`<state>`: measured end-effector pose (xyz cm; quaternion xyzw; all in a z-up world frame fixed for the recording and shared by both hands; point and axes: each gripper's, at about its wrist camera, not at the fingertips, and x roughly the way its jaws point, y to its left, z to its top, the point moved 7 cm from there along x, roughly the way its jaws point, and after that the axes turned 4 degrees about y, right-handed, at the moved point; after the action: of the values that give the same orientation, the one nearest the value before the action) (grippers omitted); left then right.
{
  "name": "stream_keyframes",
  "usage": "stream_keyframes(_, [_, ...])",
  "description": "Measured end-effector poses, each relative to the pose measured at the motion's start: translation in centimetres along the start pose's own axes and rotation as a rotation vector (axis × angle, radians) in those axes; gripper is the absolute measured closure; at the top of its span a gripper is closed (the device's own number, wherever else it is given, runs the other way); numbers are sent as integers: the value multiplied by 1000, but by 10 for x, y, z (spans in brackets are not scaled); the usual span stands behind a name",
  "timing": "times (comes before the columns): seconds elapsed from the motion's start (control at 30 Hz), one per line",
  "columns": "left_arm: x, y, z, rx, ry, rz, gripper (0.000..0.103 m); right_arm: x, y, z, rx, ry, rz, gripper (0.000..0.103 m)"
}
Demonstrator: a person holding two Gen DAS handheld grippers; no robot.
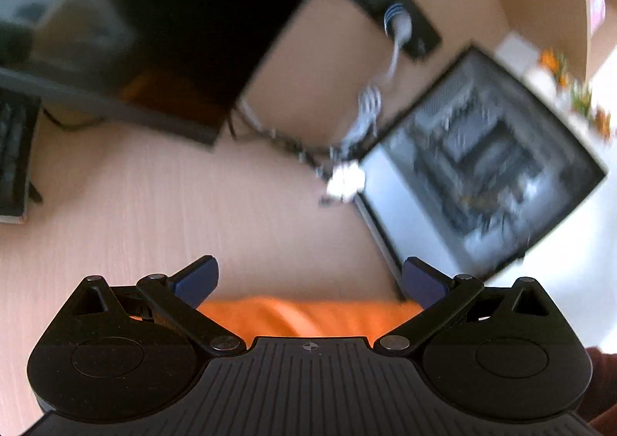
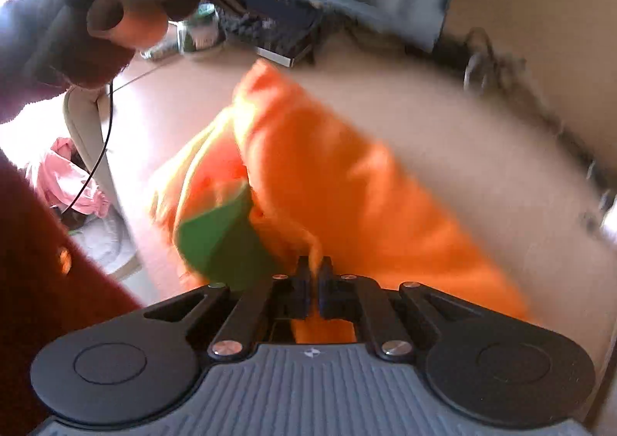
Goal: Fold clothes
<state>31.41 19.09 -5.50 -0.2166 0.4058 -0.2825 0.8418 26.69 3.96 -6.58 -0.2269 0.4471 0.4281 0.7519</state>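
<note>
An orange garment (image 2: 331,173) with a green patch (image 2: 219,243) lies across the light wooden desk (image 2: 462,135). My right gripper (image 2: 314,274) is shut on a pinch of its orange cloth, which rises in a fold toward the camera. In the left wrist view only a strip of the orange garment (image 1: 308,314) shows below my left gripper (image 1: 308,277). That gripper stands open above the cloth, its blue pads wide apart and nothing between them. A hand (image 2: 127,15) grips the left tool at upper left in the right wrist view.
A dark monitor (image 1: 185,23), a keyboard (image 1: 13,158) and an open computer case (image 1: 486,173) with cables (image 1: 366,115) stand at the back of the desk. A pile of pink clothes (image 2: 73,181) lies on a chair at left. A red-brown sleeve (image 2: 42,281) fills the lower left.
</note>
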Motion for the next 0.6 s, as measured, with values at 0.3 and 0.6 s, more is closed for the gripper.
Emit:
stream_keyframes(0.3, [24, 7, -84, 180, 210, 91, 0, -48, 9, -22, 192, -46, -92, 83])
stream_keyframes(0.6, [20, 13, -75, 67, 141, 87, 0, -38, 24, -9, -151, -16, -258, 49])
